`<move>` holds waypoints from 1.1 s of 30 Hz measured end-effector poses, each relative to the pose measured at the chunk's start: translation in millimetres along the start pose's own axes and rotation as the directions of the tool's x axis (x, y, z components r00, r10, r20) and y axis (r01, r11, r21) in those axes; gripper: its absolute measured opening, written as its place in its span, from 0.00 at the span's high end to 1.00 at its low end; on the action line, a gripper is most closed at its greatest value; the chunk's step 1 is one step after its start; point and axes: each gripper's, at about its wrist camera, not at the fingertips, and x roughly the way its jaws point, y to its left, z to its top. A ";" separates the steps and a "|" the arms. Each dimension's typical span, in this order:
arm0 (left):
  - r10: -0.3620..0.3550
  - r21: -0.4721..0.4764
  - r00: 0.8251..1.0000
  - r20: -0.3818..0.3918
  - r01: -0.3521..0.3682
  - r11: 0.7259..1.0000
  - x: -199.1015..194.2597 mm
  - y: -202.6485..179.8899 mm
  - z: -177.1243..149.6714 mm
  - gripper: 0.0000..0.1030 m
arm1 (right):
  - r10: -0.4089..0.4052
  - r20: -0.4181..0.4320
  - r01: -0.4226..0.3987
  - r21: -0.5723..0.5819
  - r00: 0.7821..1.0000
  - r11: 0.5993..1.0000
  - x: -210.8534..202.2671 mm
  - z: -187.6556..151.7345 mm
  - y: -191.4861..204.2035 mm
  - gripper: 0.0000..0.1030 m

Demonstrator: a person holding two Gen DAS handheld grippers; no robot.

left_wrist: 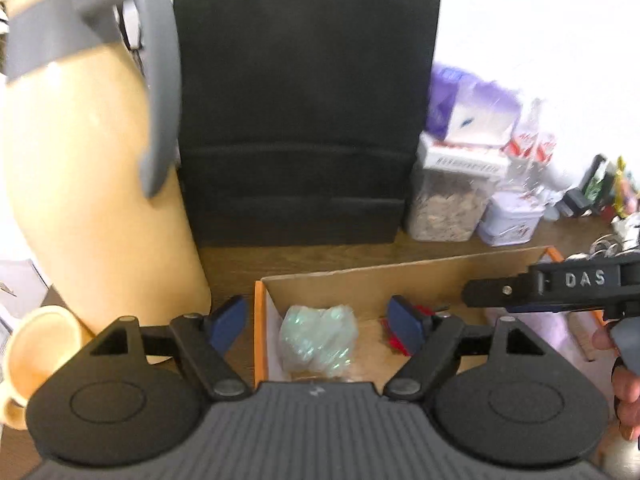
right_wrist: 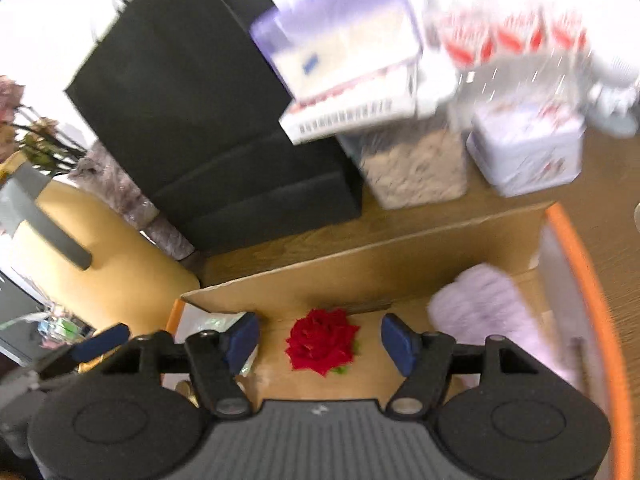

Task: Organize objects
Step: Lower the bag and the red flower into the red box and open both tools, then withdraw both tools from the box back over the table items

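Cardboard box [right_wrist: 340, 276], shallow, open-topped, orange along its rim, standing on a brown wooden tabletop [right_wrist: 280, 248]. Near and right-hand walls are out of clear view; a strip of bare wood separates the far wall from the things behind it.

Contents, left to right:
- clear plastic packet [left_wrist: 318, 336] with a pale green sheen, lying by the left wall;
- red rose head [right_wrist: 322, 340], lying on the floor of the box at about the middle;
- fluffy lilac item [right_wrist: 480, 312] toward the right wall, too blurred to name further.

Left tool [left_wrist: 316, 320]: blue pads apart, nothing between them, one pad outside the left wall of the box, the other over its inside, the packet below the gap.

Right tool [right_wrist: 320, 336]: pads apart, gripping nothing, the rose below and between them, not touched.

Behind the box: black box-like block [left_wrist: 304, 112], tall, at centre. Left of it a tall tan jug [left_wrist: 80, 160] with a grey handle, close to the box's left corner, and a small tan cup [left_wrist: 36, 356] by its foot. Right of the block a clear lidded container [left_wrist: 444, 208] of pale flakes, white and purple packages stacked on top, a lilac tin [left_wrist: 512, 220] beside it.
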 end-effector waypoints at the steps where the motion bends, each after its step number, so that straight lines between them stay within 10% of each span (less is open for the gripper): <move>1: 0.003 -0.008 1.000 0.011 -0.003 1.000 -12.2 -0.6 0.1 0.22 | -0.006 0.009 0.007 -0.020 1.000 1.000 -13.2 -3.2 1.4 0.34; 7: 0.018 0.115 0.990 0.137 -0.034 0.993 -123.3 -21.3 -34.2 0.14 | -0.029 0.126 0.052 -0.183 0.992 0.982 -113.1 -59.0 5.0 0.21; 17: -0.049 0.121 0.955 0.293 0.013 0.993 -285.7 -56.4 -204.0 0.00 | 0.009 0.410 0.145 -0.343 0.912 0.928 -280.3 -263.7 -8.0 0.00; 23: 0.016 0.112 0.953 0.303 -0.052 0.992 -319.8 -84.7 -267.3 0.00 | 0.024 0.359 0.125 -0.385 0.933 0.914 -314.5 -356.0 -4.4 0.00; 28: 0.055 0.079 0.967 0.247 -0.077 0.994 -320.4 -78.4 -283.7 0.00 | -0.022 0.372 0.233 -0.532 0.928 0.814 -340.9 -386.8 7.3 0.00; 33: 0.118 -0.010 0.961 0.249 -0.120 0.993 -285.5 -64.1 -277.3 0.00 | -0.074 0.408 0.249 -0.395 0.910 0.885 -336.4 -357.6 -8.2 0.05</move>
